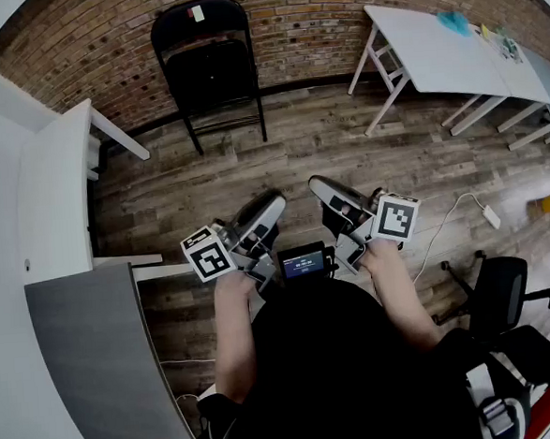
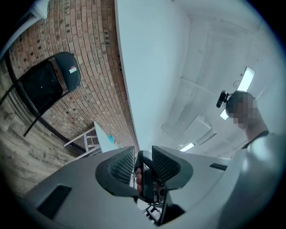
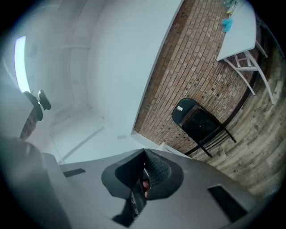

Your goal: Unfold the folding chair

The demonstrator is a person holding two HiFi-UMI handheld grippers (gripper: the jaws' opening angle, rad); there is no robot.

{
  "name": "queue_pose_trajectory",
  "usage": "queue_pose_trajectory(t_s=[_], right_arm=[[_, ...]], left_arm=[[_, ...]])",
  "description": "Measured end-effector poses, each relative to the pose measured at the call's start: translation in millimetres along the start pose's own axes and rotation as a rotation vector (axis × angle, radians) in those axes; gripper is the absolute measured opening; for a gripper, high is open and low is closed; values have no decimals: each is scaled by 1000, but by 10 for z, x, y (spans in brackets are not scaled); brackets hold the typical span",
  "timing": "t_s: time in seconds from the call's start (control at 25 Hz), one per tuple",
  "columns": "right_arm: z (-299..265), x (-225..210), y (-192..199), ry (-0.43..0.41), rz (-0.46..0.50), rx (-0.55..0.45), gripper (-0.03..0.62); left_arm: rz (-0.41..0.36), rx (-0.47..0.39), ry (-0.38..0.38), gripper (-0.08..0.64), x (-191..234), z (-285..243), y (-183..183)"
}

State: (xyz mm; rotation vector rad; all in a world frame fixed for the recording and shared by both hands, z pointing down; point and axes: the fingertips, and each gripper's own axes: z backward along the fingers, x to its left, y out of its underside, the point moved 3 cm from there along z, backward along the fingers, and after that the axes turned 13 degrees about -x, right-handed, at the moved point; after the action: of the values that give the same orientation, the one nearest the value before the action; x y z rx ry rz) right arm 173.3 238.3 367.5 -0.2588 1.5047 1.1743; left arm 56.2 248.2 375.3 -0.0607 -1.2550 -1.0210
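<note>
- Folding chair (image 1: 210,64): black, folded flat, upright, leaning against the brick wall (image 1: 317,18) at the far edge of the wooden floor (image 1: 280,157). It stands well apart from both grippers, and nothing touches it.
- Left gripper (image 1: 272,207): held in front of the person's body, tips aimed towards the chair. In the left gripper view its two ribbed pads (image 2: 121,166) stand partly apart with a narrow gap between them. A dark shape shows through the gap. The head view shows the tips clasping nothing.
- Right gripper (image 1: 322,187): held beside the left one, near it but not touching. In the right gripper view its jaws are pressed together with nothing between them.
- White tables: one to the left (image 1: 57,191) and one to the right (image 1: 441,47) of the chair, both clear of it.
</note>
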Motion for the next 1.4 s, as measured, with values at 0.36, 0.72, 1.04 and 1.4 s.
queue_pose_trajectory(t_s=[0.36,0.72,1.04,1.4], right_arm=[[23,-97,3,5,-28,4,17],[136,-217,-85,5,-49,-11,17],[334,-346,-408,-21,-32,-68,18],[535,-445,-695,-61,-7,-54,21]], left_arm=[[43,4,-63,127,144,-9,88],[82,-3,-117,127,212,-79,193],[120,-50,-182,127,273,-210,331],[84,-103,-222,127,290,-483,387]])
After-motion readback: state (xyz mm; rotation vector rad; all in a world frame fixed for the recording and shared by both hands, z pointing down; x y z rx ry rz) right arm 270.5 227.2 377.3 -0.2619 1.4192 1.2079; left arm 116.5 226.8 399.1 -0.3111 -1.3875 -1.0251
